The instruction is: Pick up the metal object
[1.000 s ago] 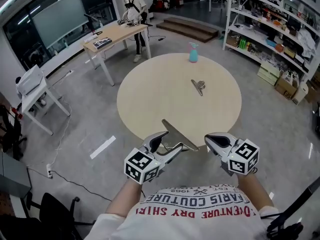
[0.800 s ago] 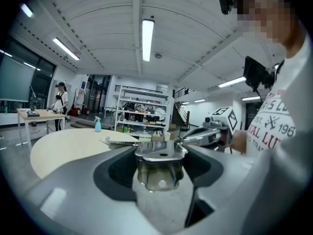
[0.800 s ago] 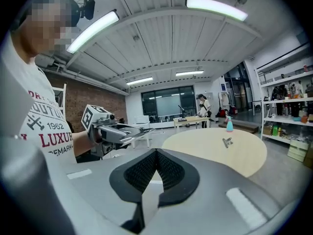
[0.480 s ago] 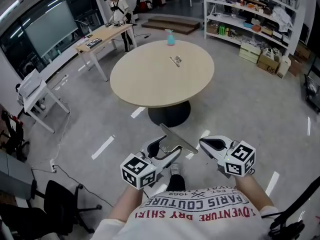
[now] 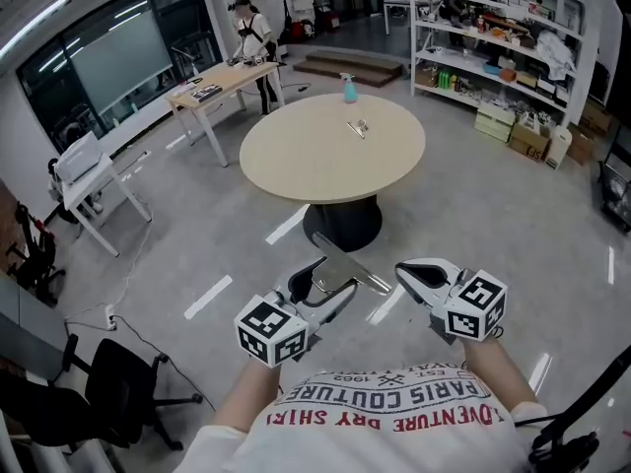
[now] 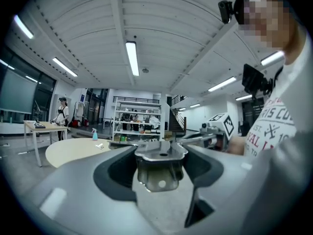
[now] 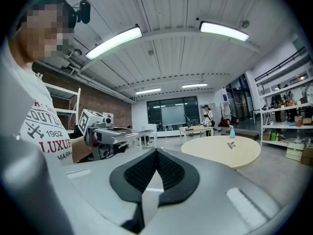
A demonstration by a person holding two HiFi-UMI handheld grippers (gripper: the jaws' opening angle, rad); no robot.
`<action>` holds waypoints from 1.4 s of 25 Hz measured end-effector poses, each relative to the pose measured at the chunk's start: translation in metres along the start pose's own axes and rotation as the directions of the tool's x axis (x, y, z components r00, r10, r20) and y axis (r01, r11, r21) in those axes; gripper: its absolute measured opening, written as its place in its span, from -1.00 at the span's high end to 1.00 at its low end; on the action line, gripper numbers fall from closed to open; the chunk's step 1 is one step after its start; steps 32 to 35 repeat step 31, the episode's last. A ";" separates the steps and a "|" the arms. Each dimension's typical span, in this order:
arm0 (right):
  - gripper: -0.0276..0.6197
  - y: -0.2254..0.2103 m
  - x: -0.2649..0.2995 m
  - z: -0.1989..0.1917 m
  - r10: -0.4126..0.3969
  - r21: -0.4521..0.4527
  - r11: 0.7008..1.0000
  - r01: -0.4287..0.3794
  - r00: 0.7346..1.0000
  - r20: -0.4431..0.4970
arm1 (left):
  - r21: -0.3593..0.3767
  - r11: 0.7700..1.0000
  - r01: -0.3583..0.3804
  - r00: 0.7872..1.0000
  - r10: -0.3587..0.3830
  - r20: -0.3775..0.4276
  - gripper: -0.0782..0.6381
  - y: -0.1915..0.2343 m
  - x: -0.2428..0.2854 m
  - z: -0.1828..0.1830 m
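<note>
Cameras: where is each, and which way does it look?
Head view: on the head, looking down at the left hand-held gripper and right hand-held gripper; shirt shows.
Left gripper view: on the left one, along jaws clamping the metal object; shirt shows.
Right gripper view: on the right one, along shut jaws; shirt shows.
All share the table.

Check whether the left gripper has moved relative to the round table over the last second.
Yes. The left gripper, holding the metal object, has pulled back from the round table's near edge and now hangs over the floor, well short of the table.
</note>
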State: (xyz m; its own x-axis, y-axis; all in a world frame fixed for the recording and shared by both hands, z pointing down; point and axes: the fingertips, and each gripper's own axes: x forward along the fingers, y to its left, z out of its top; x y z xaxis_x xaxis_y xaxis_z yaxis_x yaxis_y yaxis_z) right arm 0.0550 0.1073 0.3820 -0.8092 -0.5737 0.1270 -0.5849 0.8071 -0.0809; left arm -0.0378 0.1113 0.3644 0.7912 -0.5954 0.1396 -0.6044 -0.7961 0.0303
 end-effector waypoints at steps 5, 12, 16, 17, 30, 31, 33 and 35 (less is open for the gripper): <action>0.91 0.036 0.009 0.001 0.009 0.011 1.000 -0.009 1.000 -0.007 | -0.018 1.000 -0.009 1.000 0.009 -0.019 -0.02 -0.005 -0.040 -0.007; 0.91 0.057 0.010 -0.005 -0.002 0.003 1.000 0.002 1.000 -0.031 | 0.006 1.000 -0.010 1.000 0.010 -0.025 -0.01 -0.008 -0.059 -0.007; 0.91 0.057 0.006 -0.001 -0.014 0.004 1.000 0.014 1.000 -0.026 | 0.015 1.000 -0.001 1.000 0.002 -0.025 -0.01 -0.010 -0.059 -0.003; 0.91 0.056 0.006 0.001 -0.016 0.001 1.000 0.016 1.000 -0.026 | 0.017 1.000 -0.002 1.000 0.002 -0.023 -0.02 -0.009 -0.057 -0.001; 0.91 0.039 0.002 -0.005 -0.026 0.005 1.000 0.026 0.999 -0.043 | 0.000 1.000 0.007 1.000 -0.007 -0.025 -0.02 -0.004 -0.039 -0.004; 0.91 0.037 0.002 -0.006 -0.026 0.005 1.000 0.026 0.999 -0.044 | 0.000 1.000 0.007 1.000 -0.007 -0.025 -0.02 -0.003 -0.037 -0.004; 0.91 0.037 0.002 -0.006 -0.026 0.005 1.000 0.026 0.999 -0.044 | 0.000 1.000 0.007 1.000 -0.007 -0.025 -0.02 -0.003 -0.037 -0.004; 0.91 0.037 0.002 -0.006 -0.026 0.005 1.000 0.026 0.999 -0.044 | 0.000 1.000 0.007 1.000 -0.007 -0.025 -0.02 -0.003 -0.037 -0.004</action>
